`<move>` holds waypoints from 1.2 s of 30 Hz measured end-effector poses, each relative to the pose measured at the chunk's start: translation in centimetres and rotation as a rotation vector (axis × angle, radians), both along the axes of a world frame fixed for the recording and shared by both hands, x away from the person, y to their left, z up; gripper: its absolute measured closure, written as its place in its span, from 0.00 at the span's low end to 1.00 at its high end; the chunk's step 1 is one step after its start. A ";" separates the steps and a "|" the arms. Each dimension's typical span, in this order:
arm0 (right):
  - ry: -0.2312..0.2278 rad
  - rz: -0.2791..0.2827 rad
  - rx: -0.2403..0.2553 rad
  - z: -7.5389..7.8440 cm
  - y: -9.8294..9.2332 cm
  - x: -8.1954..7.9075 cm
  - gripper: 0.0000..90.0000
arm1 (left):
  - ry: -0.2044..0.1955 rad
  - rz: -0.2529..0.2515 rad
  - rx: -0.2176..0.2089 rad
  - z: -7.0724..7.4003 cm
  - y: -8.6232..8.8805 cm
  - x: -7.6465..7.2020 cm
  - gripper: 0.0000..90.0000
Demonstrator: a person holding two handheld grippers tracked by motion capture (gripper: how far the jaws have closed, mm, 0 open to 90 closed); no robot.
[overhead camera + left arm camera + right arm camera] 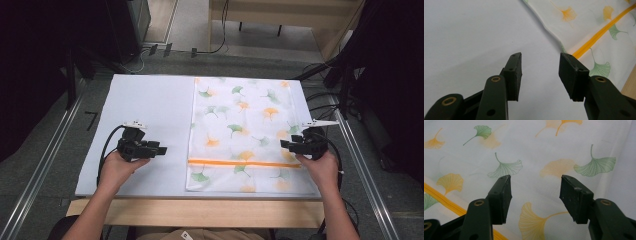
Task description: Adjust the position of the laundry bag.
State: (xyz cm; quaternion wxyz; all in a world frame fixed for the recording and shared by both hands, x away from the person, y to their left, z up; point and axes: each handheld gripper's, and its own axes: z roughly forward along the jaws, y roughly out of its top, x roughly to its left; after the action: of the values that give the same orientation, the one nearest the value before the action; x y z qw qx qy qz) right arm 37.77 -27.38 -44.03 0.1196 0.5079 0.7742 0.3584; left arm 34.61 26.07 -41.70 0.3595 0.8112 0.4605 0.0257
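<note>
A white mesh bag [240, 132] printed with green and orange ginkgo leaves lies flat on the right half of a white board [145, 115]. An orange zipper [245, 163] runs across it near its front end. My left gripper [161, 150] hovers over bare board left of the bag, jaws open and empty, pointing toward the bag's left edge [554, 35] and the zipper [599, 32]. My right gripper [284, 145] sits over the bag's right side, open with nothing between its jaws; beneath it shows leaf-printed fabric [536, 167] and a bit of the zipper [446, 201].
The white board lies on a wooden table whose front edge [200, 212] faces the person. Metal rails [45, 165] run along both sides. Cables and dark equipment stand at the back and right [345, 95]. The board's left half is bare.
</note>
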 end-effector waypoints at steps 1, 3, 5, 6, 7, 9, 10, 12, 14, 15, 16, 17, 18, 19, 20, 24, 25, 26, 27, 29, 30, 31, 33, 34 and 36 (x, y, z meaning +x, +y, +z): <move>0.003 0.001 0.000 0.0 0.0 0.0 0.49 | 0.012 -0.001 0.000 0.0 0.0 0.1 0.53; 0.006 0.000 -0.002 -0.1 0.0 0.0 0.49 | 0.013 -0.009 0.007 -0.2 0.1 0.1 0.51; 0.007 -0.002 0.002 -0.1 -0.1 0.0 0.48 | 0.009 -0.006 0.014 -0.3 0.0 0.1 0.49; 0.005 -0.004 0.002 -0.2 -0.1 0.0 0.48 | 0.010 -0.006 0.016 -0.4 0.0 0.1 0.48; 0.010 -0.004 0.004 -0.2 -0.2 0.0 0.48 | 0.010 -0.006 0.016 -0.4 0.0 0.1 0.48; 0.006 -0.007 0.005 -0.2 -0.3 0.0 0.48 | 0.009 -0.003 0.018 -0.5 0.0 0.2 0.46; 0.006 -0.007 0.005 -0.2 -0.3 0.0 0.48 | 0.009 -0.003 0.018 -0.5 0.0 0.2 0.45; 0.004 -0.008 0.009 -0.2 -0.4 -0.1 0.48 | 0.006 0.005 0.015 -0.5 -0.1 0.2 0.45; 0.004 -0.008 0.010 -0.2 -0.5 -0.1 0.48 | 0.005 0.004 0.016 -0.5 -0.1 0.2 0.45; 0.004 -0.008 0.010 -0.2 -0.5 -0.1 0.48 | 0.004 0.002 0.015 -0.5 -0.1 0.2 0.45; 0.002 -0.013 0.010 -0.2 -0.6 -0.2 0.48 | 0.004 -0.001 0.016 -0.5 -0.2 0.2 0.45; 0.001 -0.015 0.010 -0.2 -0.6 -0.2 0.48 | 0.004 -0.002 0.020 -0.5 -0.3 0.2 0.45; 0.002 -0.015 0.008 -0.2 -0.6 -0.3 0.48 | 0.004 -0.002 0.020 -0.5 -0.3 0.2 0.45; 0.003 -0.015 0.006 -0.2 -0.7 -0.3 0.48 | 0.008 -0.005 0.023 -0.5 -0.4 0.3 0.45; 0.004 -0.017 0.007 -0.2 -0.7 -0.3 0.48 | 0.008 -0.006 0.026 -0.5 -0.4 0.3 0.45; 0.008 -0.024 0.004 -0.3 -0.7 -0.4 0.46 | 0.008 -0.018 0.033 -0.6 -0.7 0.4 0.44; 0.008 -0.024 0.004 -0.3 -0.7 -0.4 0.46 | 0.008 -0.018 0.033 -0.6 -0.7 0.4 0.44; 0.019 -0.026 0.005 -0.4 -0.9 -0.4 0.45 | 0.002 -0.017 0.035 -0.6 -0.9 0.4 0.45; 0.019 -0.026 0.005 -0.4 -0.9 -0.4 0.45 | 0.002 -0.017 0.035 -0.6 -0.9 0.4 0.46; 0.027 -0.027 0.005 -0.4 -0.9 -0.4 0.45 | 0.000 -0.017 0.025 -0.5 -1.0 0.4 0.47; 0.035 -0.028 0.003 -0.5 -0.9 -0.5 0.45 | 0.002 -0.021 0.027 -0.5 -1.1 0.4 0.47; 0.034 -0.024 -0.001 -0.5 -0.9 -0.5 0.45 | 0.007 -0.022 0.028 -0.5 -1.3 0.5 0.47; 0.034 -0.023 -0.002 -0.5 -0.9 -0.5 0.45 | 0.010 -0.029 0.032 -0.5 -1.3 0.5 0.47; 0.029 -0.021 -0.007 -0.5 -0.9 -0.7 0.45 | 0.015 -0.030 0.031 -0.6 -1.6 0.6 0.47; 0.030 -0.025 -0.009 -0.5 -0.9 -0.8 0.45 | 0.015 -0.036 0.029 -0.6 -1.9 0.7 0.47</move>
State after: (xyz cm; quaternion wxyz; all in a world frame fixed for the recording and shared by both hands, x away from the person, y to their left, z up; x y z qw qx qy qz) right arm 37.00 -28.30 -44.56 0.1146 0.5222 0.7712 0.3455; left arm 35.26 24.21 -42.29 0.3449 0.8246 0.4479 0.0198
